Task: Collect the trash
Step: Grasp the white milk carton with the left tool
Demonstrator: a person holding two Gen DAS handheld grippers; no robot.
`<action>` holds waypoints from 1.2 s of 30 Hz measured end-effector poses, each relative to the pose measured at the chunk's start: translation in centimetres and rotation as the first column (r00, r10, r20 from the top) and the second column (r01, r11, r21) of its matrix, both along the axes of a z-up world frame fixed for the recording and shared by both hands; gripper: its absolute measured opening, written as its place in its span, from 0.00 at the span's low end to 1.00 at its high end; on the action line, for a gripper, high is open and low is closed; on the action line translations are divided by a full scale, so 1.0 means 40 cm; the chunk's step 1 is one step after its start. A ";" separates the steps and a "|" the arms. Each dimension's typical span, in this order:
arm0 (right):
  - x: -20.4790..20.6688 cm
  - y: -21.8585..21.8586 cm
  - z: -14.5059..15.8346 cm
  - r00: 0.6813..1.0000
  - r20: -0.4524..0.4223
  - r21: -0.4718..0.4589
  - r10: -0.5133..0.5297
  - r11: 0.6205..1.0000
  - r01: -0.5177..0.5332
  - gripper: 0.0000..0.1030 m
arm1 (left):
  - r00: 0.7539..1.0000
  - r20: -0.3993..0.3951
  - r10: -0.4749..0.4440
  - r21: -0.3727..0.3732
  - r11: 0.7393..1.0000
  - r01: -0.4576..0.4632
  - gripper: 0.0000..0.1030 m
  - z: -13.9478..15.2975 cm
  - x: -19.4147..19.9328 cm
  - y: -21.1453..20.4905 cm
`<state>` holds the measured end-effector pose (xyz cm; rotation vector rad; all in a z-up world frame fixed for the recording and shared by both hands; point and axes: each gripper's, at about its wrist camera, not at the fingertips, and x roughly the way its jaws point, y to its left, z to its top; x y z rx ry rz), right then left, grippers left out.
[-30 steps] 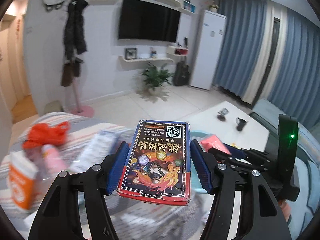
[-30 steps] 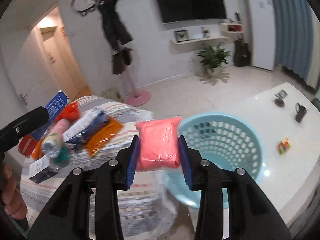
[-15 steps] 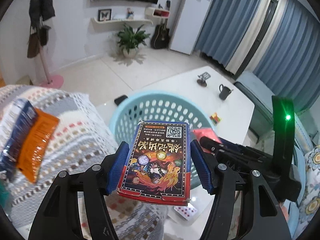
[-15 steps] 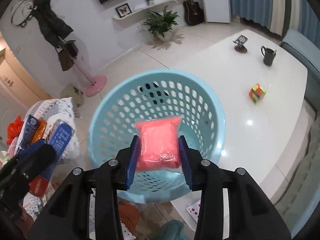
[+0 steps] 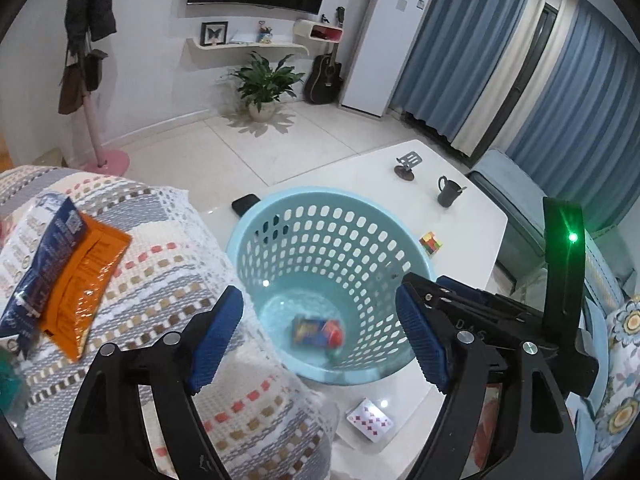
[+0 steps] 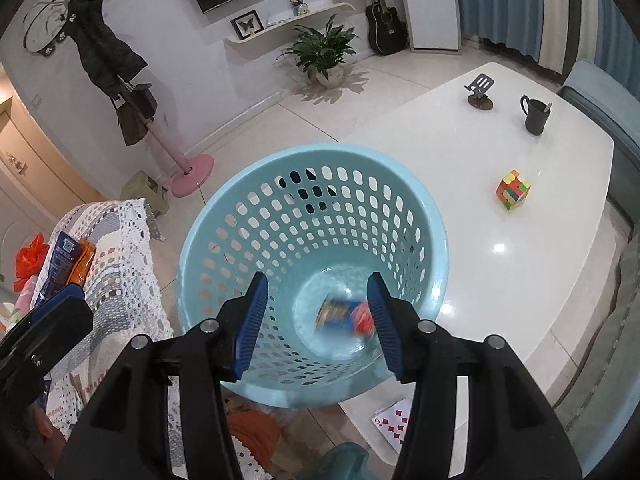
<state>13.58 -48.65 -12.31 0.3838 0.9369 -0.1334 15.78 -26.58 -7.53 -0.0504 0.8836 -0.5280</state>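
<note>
A blurred blue box [image 5: 310,330] and a red-pink packet [image 5: 335,332] touching it lie on the floor of the light-blue perforated basket [image 5: 256,220], which stands on the white tabletop [image 5: 472,216]; their blur suggests they are not yet settled, though that is a judgement. Above the basket's mouth hangs the left gripper [image 5: 320,338], its blue-padded jaws spread wide with nothing between them, and the right gripper [image 6: 318,320] is likewise parted and empty, looking straight down into the basket. More trash waits just beside the basket on the patterned cloth [image 5: 168,280]: an orange packet [image 5: 86,280] overlapped by a dark blue packet [image 5: 44,280], with a red bag [image 6: 28,260] further along in the right wrist view. A playing card [image 5: 370,420] lies on the tabletop near the basket's base, and a puzzle cube [image 6: 514,190] and dark mug [image 6: 536,114] stand well apart. The risk from here is that a gripper swinging back toward the cloth catches the basket's rim and tips the light basket, or that thin, slick packets overlapping each other slip from a shallow pinch.
</note>
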 end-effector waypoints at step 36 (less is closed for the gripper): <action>-0.196 0.659 0.133 0.794 0.159 -0.179 0.586 0.808 -0.561 0.47 | 0.815 0.096 0.572 0.025 0.817 -0.576 0.74 0.083 -0.296 0.803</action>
